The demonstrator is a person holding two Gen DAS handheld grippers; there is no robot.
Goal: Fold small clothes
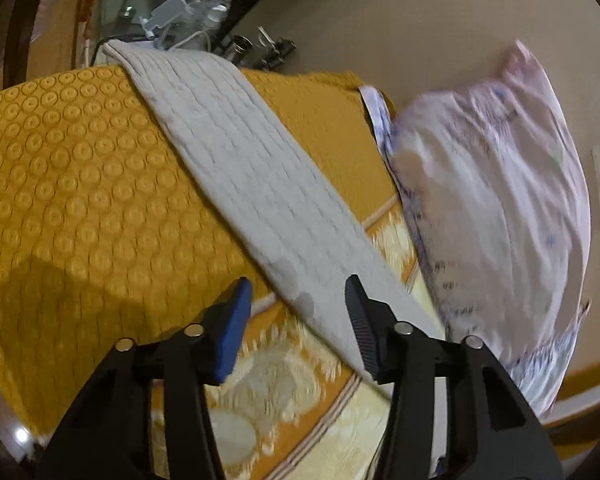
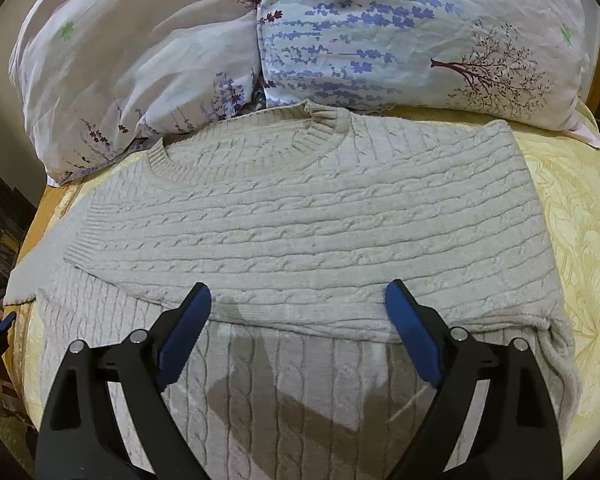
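A pale beige cable-knit sweater [image 2: 300,208] lies flat on the bed, its collar [image 2: 324,136] toward the pillows. An upper layer is folded across a lower one, and the fold's edge runs just beyond my right gripper [image 2: 298,292]. That gripper hangs over the sweater with its blue pads wide apart and nothing between them. In the left wrist view the sweater [image 1: 228,152] shows as a long slanted strip across the bed. My left gripper [image 1: 297,292] stands open above its near end, its pads clear of the knit.
Two flower-printed pillows [image 2: 140,60] [image 2: 420,40] lie against the sweater's far edge; one pillow [image 1: 492,200] is at the right in the left wrist view. An orange circle-patterned blanket [image 1: 80,200] covers the bed's left part, a cream patterned cover [image 2: 580,220] the right. Clutter [image 1: 180,20] lies beyond the bed.
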